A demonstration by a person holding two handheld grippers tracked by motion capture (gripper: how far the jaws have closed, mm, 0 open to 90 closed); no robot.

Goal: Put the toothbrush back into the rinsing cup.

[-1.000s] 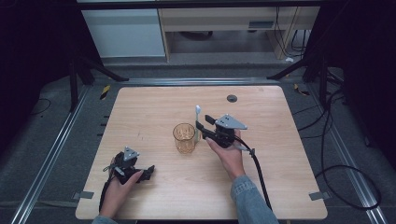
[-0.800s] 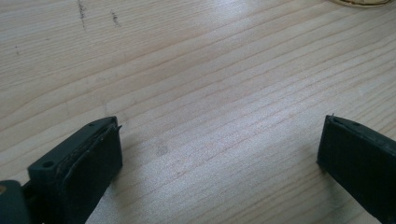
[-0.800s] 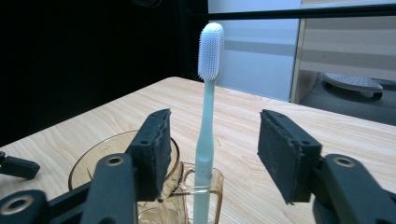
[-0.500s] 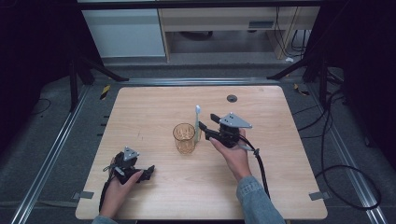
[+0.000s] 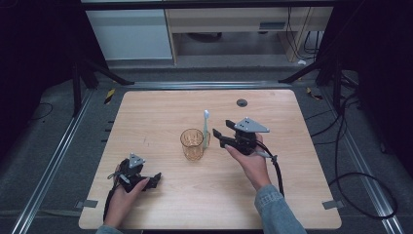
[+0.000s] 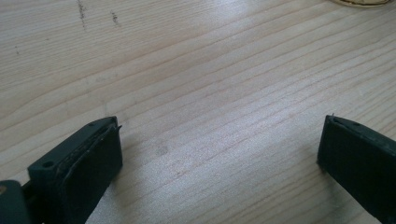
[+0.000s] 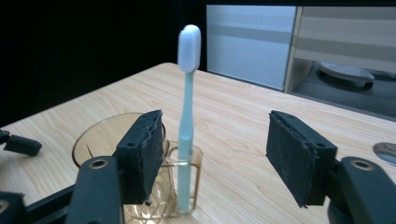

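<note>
Centre frame, right gripper [image 5: 217, 132] jaws just opening, apart around upright pale-green plastic toothbrush [image 7: 187, 116] in amber ribbed glass cup [image 5: 193, 144]; lower left, left gripper [image 5: 155, 179] wide, empty.

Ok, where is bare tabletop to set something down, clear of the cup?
Bare wood runs along the table far edge left of the round grommet, and down the right side beyond the right gripper. Crowded at the centre: cup, toothbrush. The left gripper takes the near-left corner.
</note>
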